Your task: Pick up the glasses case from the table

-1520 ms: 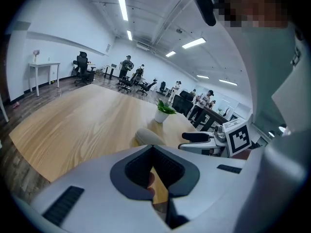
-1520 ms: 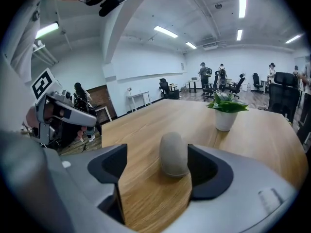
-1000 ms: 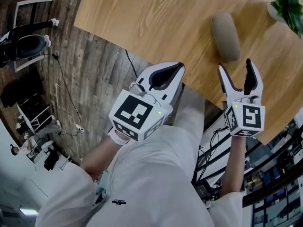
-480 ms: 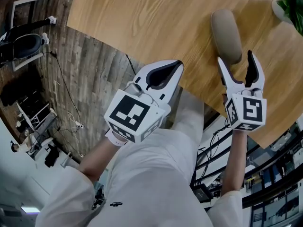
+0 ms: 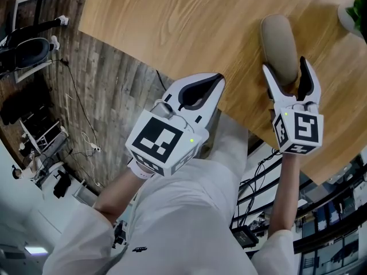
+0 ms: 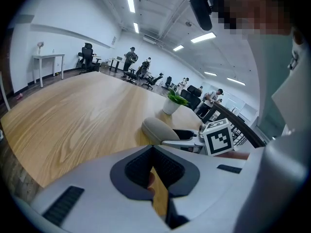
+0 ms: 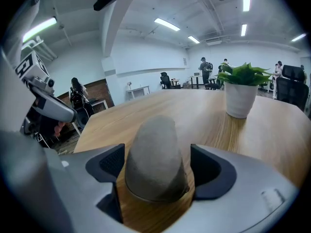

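Between right gripper's [image 5: 287, 67] fingers [image 7: 210, 171], closed glasses case [image 7: 155, 152]

Bare tabletop [image 5: 172, 27] left of glasses case [image 5: 279, 42], plant [image 7: 241, 98] beyond

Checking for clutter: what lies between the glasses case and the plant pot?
Only bare tabletop between glasses case and plant pot; right gripper view shows it.

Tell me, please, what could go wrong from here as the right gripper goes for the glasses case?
1. The right gripper has just been opening its jaws, and they straddle only the near end of the glasses case, pads not touching. Closing there on its rounded shell may squeeze it forward or let it tilt when lifted.
2. The jaws sit low over the table, so they might scrape the wood.
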`<state>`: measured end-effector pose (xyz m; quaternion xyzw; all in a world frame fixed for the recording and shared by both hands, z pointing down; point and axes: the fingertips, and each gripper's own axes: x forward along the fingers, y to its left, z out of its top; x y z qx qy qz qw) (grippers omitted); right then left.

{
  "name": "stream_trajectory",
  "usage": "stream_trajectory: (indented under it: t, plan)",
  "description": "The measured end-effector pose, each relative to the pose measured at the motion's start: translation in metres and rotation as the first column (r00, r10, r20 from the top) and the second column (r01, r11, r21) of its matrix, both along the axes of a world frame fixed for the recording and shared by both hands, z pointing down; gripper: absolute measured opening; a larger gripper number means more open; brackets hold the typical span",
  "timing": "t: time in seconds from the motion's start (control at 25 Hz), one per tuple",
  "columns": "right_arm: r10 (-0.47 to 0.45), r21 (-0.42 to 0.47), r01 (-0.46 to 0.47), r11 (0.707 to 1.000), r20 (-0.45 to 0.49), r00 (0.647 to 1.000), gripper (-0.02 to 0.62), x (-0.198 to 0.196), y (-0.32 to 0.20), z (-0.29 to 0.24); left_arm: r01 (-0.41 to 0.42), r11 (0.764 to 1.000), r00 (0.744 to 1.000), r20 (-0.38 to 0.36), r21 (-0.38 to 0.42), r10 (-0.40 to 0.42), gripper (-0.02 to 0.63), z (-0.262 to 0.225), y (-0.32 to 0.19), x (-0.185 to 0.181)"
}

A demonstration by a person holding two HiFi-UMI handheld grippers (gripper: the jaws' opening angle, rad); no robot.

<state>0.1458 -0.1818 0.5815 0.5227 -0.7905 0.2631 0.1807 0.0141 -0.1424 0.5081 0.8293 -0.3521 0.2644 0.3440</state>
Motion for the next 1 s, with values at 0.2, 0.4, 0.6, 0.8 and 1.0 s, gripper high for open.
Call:
stream_trajectory:
  t: [0.2,0.4,0.6,0.8,1.0]
  plan:
    - [-0.012,-0.008,0.012,1.000,0.003,1.000,0.422,-0.007,-0.011,0.012,0.013,1.000,1.000,-0.002,-0.006,-0.013,0.002,0.009,-0.007,-0.006]
    - [-0.030,-0.029,0.029,0.999,-0.022,0.999,0.422,-0.007,-0.008,0.016,0.010,1.000,1.000,-0.002,-0.015,-0.010,0.002,0.009,-0.001,-0.001]
    - [-0.058,-0.034,0.056,0.998,-0.050,0.997,0.397,-0.009,-0.005,0.015,0.012,1.000,1.000,-0.005,-0.015,-0.012,0.002,0.007,-0.001,-0.001]
    - [-0.048,-0.036,0.047,0.998,-0.035,0.998,0.388,-0.012,-0.006,0.014,0.012,1.000,1.000,-0.005,-0.014,-0.012,0.002,0.005,-0.001,-0.005]
    - [-0.010,-0.020,0.010,1.000,0.009,1.000,0.387,-0.012,-0.004,0.006,0.008,1.000,1.000,-0.007,-0.005,-0.008,0.002,0.000,0.002,-0.010]
